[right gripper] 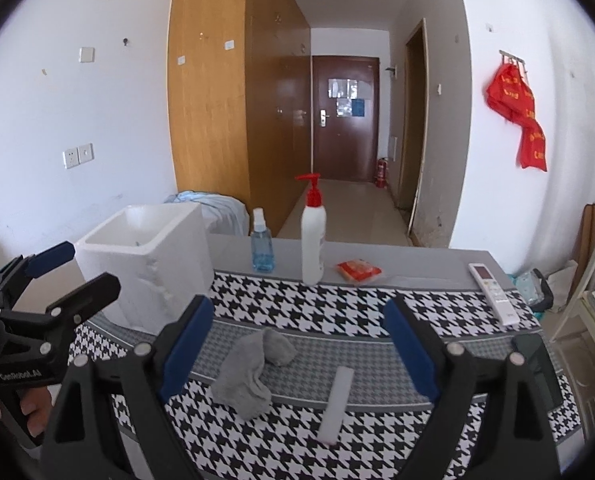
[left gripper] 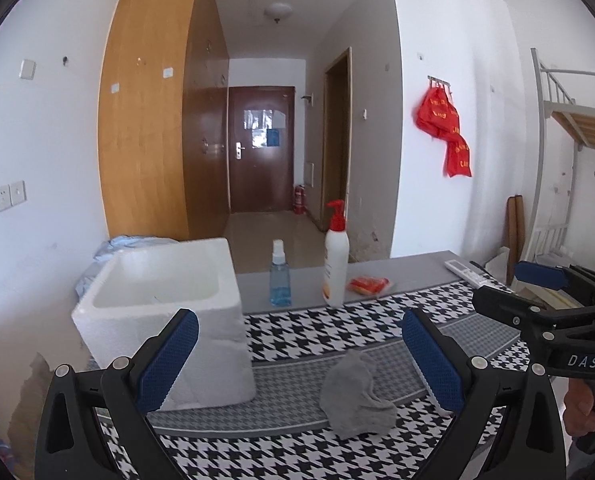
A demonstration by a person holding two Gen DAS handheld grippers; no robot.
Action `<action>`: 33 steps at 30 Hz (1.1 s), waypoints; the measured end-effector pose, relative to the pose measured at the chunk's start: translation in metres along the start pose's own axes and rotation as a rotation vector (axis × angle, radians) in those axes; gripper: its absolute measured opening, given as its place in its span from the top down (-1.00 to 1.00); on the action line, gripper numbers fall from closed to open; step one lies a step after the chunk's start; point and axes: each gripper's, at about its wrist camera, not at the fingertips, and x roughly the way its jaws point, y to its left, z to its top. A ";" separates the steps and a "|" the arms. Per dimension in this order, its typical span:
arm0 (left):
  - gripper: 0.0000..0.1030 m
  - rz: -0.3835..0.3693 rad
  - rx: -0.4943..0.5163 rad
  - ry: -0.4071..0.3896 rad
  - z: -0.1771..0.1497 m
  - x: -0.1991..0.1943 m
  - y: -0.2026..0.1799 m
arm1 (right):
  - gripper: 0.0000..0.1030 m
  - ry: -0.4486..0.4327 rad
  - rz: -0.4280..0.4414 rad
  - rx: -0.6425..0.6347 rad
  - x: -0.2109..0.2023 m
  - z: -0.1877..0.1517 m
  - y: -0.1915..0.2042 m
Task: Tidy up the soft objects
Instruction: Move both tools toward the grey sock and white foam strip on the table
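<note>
Both grippers, left (left gripper: 299, 360) and right (right gripper: 299, 350), are hanging wide open, empty.
We are advising pinching the grey sock (left gripper: 355, 396) mid-bundle.

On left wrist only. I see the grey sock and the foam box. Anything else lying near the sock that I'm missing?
Observer: Yes. A white strip lies on the cloth just right of the grey sock, not touching it.
Operator: Anything past the right edge of my view?
Observer: A dark flat thing, maybe a phone, sits at the cloth's right edge, nearer than the remote.
Operator: Right jaws?
Observer: The right gripper is open and empty. From its own camera, sock and strip both lie between its fingers, untouched.
</note>
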 end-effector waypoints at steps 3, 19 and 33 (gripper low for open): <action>-0.98 -0.009 -0.007 0.021 -0.006 0.006 -0.002 | -0.75 0.000 0.008 -0.002 0.000 -0.008 -0.002; -0.98 -0.070 -0.023 0.158 -0.039 0.048 -0.016 | -0.75 0.096 -0.007 0.049 0.027 -0.054 -0.022; -0.98 -0.084 -0.029 0.276 -0.057 0.083 -0.022 | -0.75 0.149 -0.016 0.062 0.047 -0.074 -0.034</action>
